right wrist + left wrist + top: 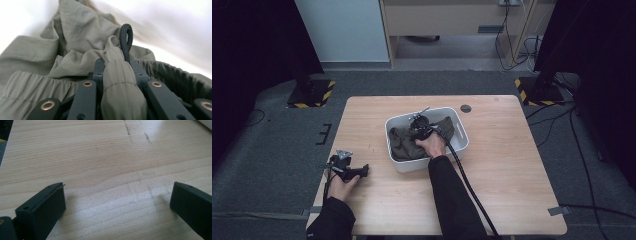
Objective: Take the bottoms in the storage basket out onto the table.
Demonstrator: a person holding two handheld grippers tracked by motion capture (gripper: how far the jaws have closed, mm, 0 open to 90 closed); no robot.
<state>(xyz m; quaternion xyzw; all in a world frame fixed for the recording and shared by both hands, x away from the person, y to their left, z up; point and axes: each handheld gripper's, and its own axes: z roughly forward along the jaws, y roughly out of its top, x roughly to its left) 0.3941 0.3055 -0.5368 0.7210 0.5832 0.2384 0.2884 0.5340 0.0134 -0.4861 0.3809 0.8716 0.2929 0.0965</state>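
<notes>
High view looks forward and down over the whole tabletop (512, 165). Left gripper view skims that same wood up close; right gripper view sits tight against olive cloth (75, 37) in the white bin (462, 131).

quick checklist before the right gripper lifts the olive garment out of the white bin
1. Right gripper closed on olive garment: ok, a fold is pinched between its jaws.
2. Black cord loop free of the jaws: cannot tell.
3. Garment inside white bin: ok.
4. Bin held down for the lift: not ok, nothing steadies it.
5. Left gripper clear of the lift: ok, open over bare table.
</notes>
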